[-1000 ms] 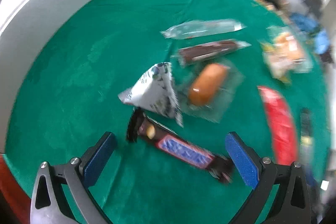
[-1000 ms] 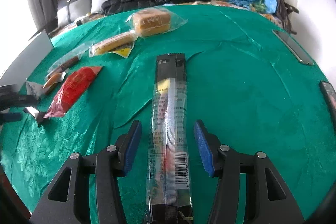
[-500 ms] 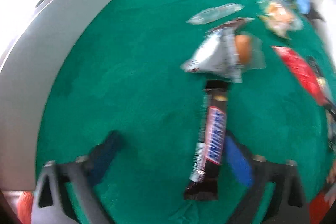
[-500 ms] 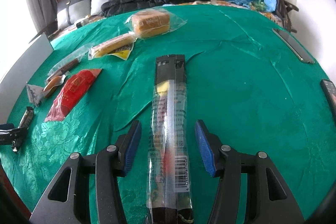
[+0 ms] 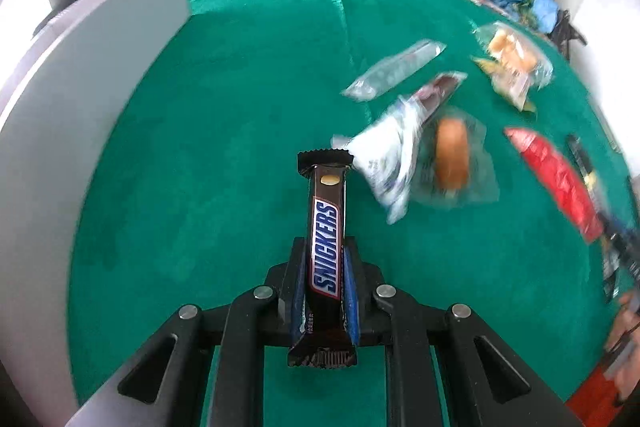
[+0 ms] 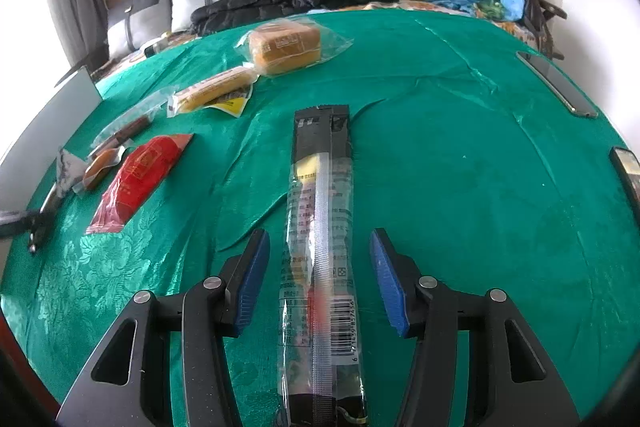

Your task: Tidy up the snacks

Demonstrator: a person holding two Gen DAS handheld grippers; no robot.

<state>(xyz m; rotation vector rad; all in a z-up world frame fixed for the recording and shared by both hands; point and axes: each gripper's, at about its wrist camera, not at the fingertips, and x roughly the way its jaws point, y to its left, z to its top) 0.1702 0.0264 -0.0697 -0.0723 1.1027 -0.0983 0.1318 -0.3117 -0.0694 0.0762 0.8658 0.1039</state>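
My left gripper (image 5: 325, 267) is shut on a brown Snickers bar (image 5: 326, 227), whose far end points up the green cloth (image 5: 240, 107). In the right wrist view that gripper is a dark shape at the far left edge. My right gripper (image 6: 318, 239) straddles a long black-and-clear snack packet (image 6: 320, 195) lying lengthwise on the cloth. Its jaws are closing slightly, with a gap still showing between each blue pad and the packet.
Right of the bar lie a white packet (image 5: 388, 151), a wrapped bun (image 5: 452, 155), a red packet (image 5: 560, 183), a clear packet (image 5: 394, 69) and bagged bread (image 5: 514, 59). A grey panel (image 5: 80, 107) stands along the left edge. A phone (image 6: 556, 83) lies far right.
The left jaws went from wide open around the crosswise Snickers bar to shut on it, and the gripper rolled so the bar now points straight ahead. The right gripper stayed over the long packet.
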